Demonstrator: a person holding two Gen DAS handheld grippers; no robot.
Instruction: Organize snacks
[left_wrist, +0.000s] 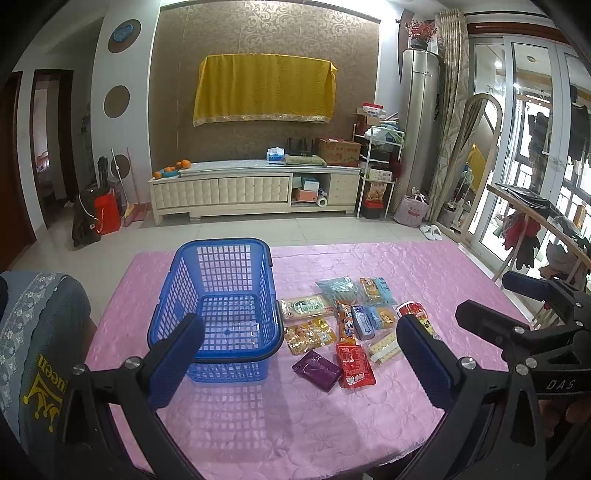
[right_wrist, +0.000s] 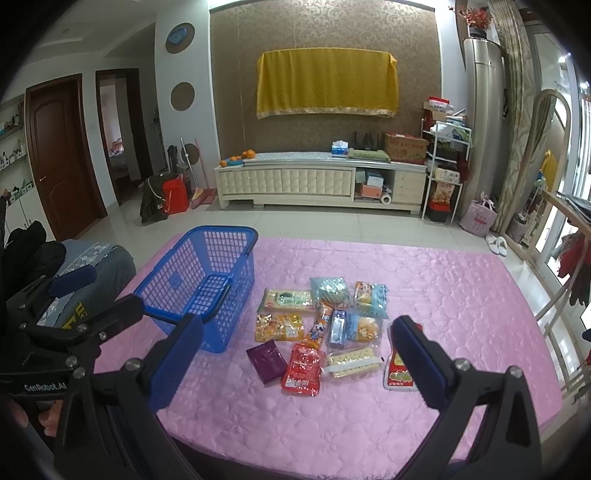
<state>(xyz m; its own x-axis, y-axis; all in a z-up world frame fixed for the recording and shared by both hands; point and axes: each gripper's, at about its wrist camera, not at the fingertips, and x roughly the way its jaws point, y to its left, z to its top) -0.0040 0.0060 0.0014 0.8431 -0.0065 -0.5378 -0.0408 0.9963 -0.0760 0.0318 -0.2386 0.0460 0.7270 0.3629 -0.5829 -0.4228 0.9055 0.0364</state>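
An empty blue plastic basket (left_wrist: 221, 310) stands on the pink tablecloth (left_wrist: 295, 417); it also shows in the right wrist view (right_wrist: 207, 280). Right of it lie several snack packets, among them a purple packet (left_wrist: 317, 369), a red pouch (left_wrist: 354, 365), an orange packet (left_wrist: 308, 335) and a red-and-white packet (right_wrist: 397, 369). My left gripper (left_wrist: 301, 354) is open and empty, above the table's near side, in front of basket and snacks. My right gripper (right_wrist: 297, 356) is open and empty, above the near snacks. The right gripper also shows at the right of the left wrist view (left_wrist: 517, 306).
A chair back with grey patterned cloth (left_wrist: 40, 350) stands left of the table. Beyond the table are tiled floor, a white TV cabinet (left_wrist: 255, 192), a shelf rack (left_wrist: 376, 173) and a wooden rail with clothes (left_wrist: 535, 221) at right.
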